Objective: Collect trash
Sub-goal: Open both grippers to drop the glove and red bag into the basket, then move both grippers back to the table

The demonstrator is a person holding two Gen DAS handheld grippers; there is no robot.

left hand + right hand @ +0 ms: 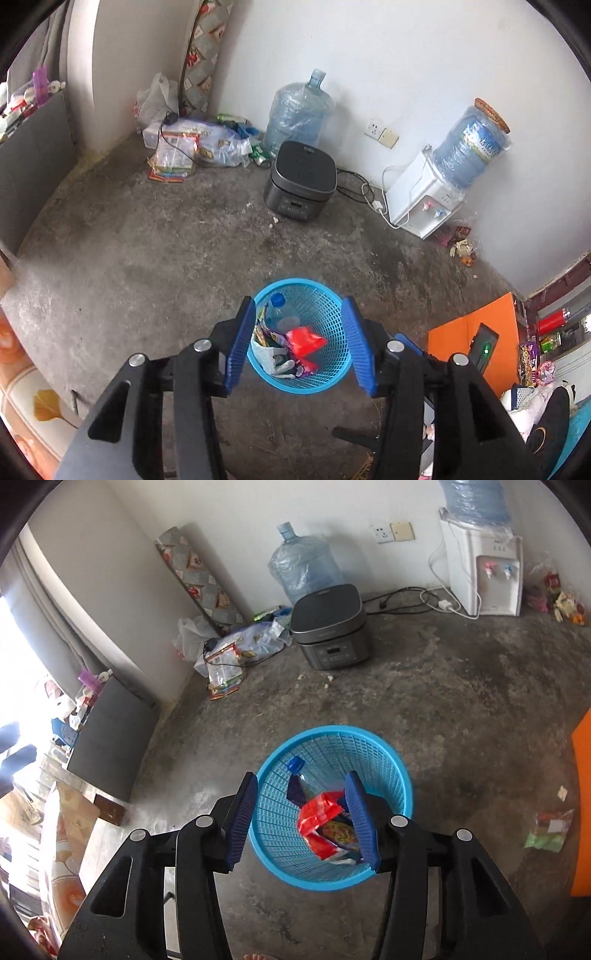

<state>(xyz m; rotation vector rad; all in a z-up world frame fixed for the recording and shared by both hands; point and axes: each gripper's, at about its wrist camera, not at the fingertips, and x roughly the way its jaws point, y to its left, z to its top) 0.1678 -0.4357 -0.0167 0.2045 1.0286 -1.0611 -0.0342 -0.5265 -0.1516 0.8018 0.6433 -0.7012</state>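
A blue mesh waste basket [325,295] [332,734] stands on the concrete floor under both grippers. Inside it lie a clear bottle with a blue cap [279,310] [297,771], a red wrapper [304,341] [317,812] and other snack packets. My left gripper [301,343] hangs above the basket, its blue pads apart with nothing pressed between them. My right gripper [308,821] is over the same basket, also open; the red wrapper lies in the basket below its pads, free of them. A green wrapper [546,832] lies on the floor at the right.
A dark rice cooker [301,181] [330,626], a water jug [297,110] [306,565] and a white water dispenser [424,195] [484,572] stand along the wall with cables. Bags and packets [177,155] [225,661] pile in the corner. An orange board [476,339] lies at right.
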